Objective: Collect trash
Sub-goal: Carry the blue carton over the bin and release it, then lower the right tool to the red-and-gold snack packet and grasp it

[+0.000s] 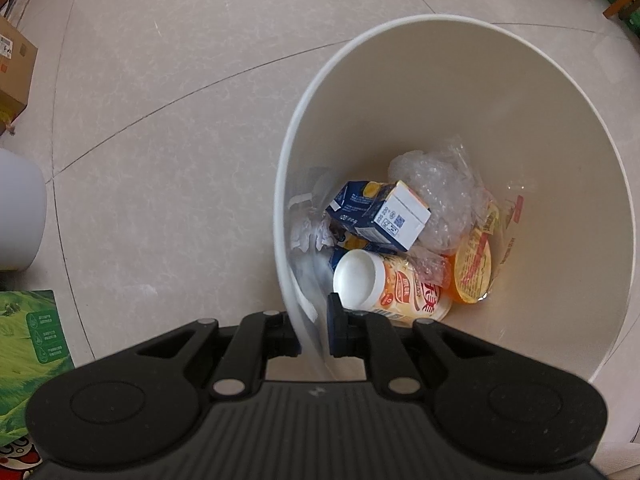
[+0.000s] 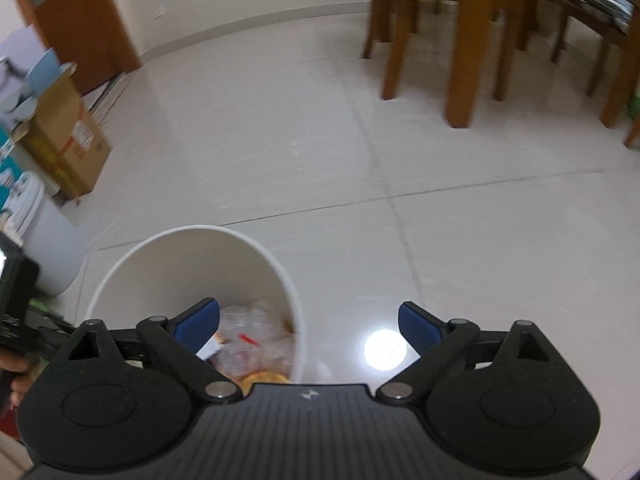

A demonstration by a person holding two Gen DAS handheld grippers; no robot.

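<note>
A white trash bin (image 1: 400, 24) stands on the tiled floor. Inside lie a blue carton (image 1: 380, 216), a yellow cup with a white lid (image 1: 360, 280), bubble wrap (image 1: 436, 192), an orange wrapper (image 1: 474, 268) and crumpled paper (image 1: 308, 236). My left gripper (image 1: 314, 336) is shut on the bin's near wall, one finger outside and one inside. In the right wrist view the bin (image 2: 192, 264) sits low and left. My right gripper (image 2: 308, 326) hangs above its right edge, open and holding nothing.
Cardboard boxes (image 2: 64, 140) line the left wall. A green box (image 1: 28, 352) and a white rounded object (image 1: 16, 212) sit left of the bin. Wooden table and chair legs (image 2: 460, 60) stand at the far right. A hand (image 2: 16, 372) shows at the left edge.
</note>
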